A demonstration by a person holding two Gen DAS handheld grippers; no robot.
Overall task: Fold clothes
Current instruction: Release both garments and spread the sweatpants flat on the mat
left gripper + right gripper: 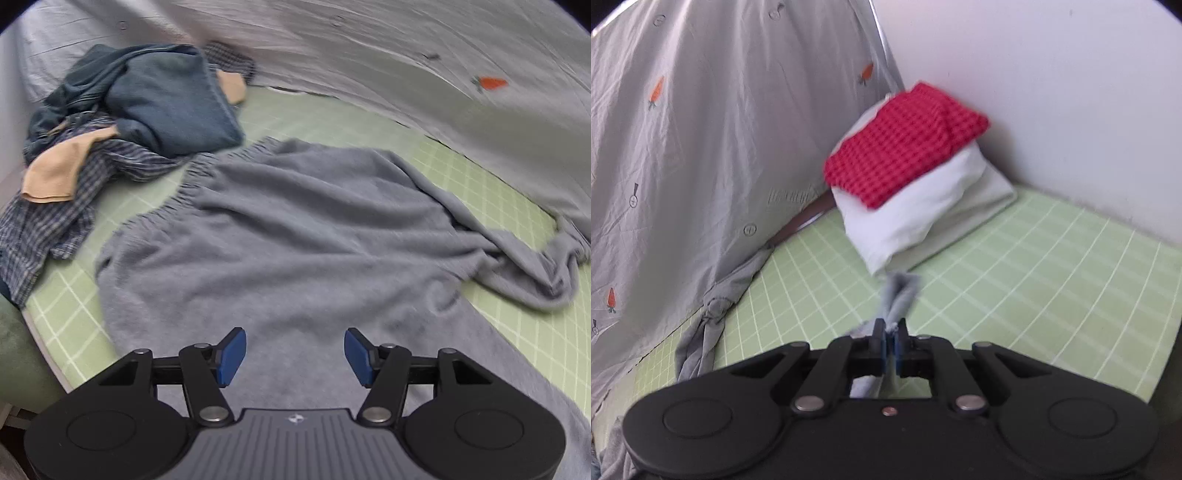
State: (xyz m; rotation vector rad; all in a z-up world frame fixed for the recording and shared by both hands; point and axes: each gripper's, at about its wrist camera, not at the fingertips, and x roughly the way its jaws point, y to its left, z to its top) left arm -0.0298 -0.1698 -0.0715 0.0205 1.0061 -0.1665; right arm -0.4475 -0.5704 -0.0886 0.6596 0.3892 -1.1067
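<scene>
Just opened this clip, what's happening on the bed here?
A person is folding laundry with handheld tongs on a green grid-patterned mattress. The right tongs are shut on a bunched bit of the grey fleece garment, which lies spread and rumpled. The left tongs hover open above it, holding nothing. A pile of unfolded blue and checked clothes waits beside it.

A green checked bed (332, 122) carries grey trousers (314, 229), piled clothes (122, 122), a pillow (923, 214).
</scene>
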